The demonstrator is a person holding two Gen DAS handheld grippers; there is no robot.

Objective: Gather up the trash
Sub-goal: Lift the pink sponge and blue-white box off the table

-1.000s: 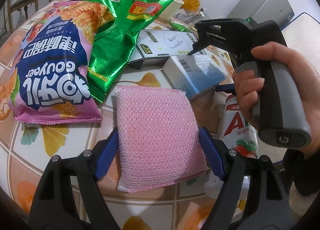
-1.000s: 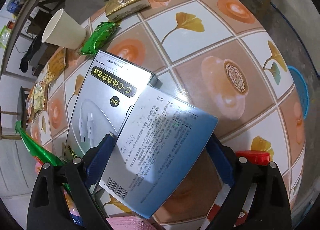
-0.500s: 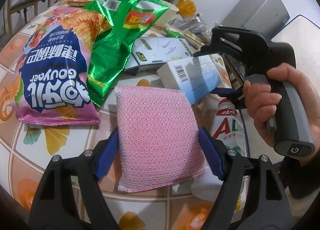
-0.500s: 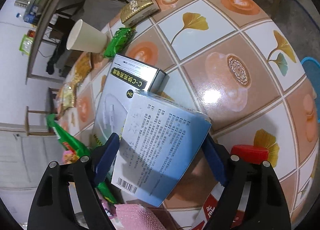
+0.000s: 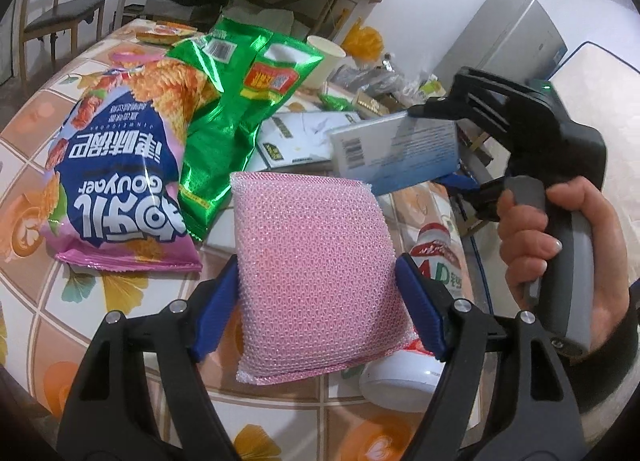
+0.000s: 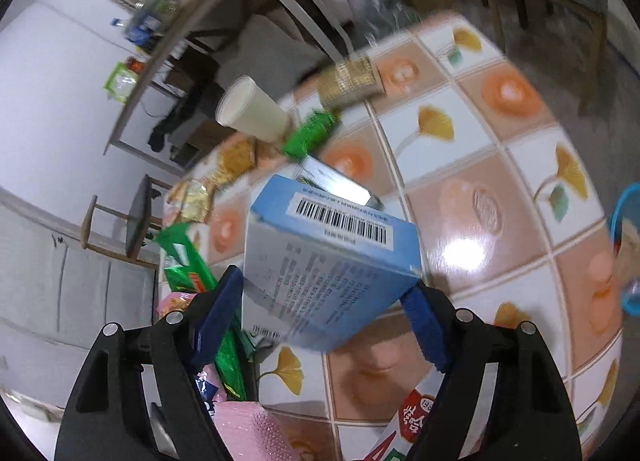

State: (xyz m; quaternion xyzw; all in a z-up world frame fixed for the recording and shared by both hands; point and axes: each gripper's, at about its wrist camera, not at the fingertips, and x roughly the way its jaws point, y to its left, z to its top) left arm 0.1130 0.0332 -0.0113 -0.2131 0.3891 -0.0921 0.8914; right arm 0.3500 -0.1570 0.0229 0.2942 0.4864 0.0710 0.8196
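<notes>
1. Left tongs [image 5: 318,285]: jaws spread wide, blue pads pressed on both sides of a pink sponge [image 5: 316,273].
2. Right tongs [image 6: 326,313]: closing on a blue box [image 6: 324,265]; hand [image 5: 560,257] wrapped round the grey handle behind them.

Counted on the tiled table [image 5: 36,165]: one pink sponge [image 5: 320,277], one blue box [image 5: 400,149], one white box [image 5: 300,133], two green bags [image 5: 224,117], one pink snack bag [image 5: 116,165], one paper cup [image 6: 252,109], one bottle [image 5: 436,261].
</notes>
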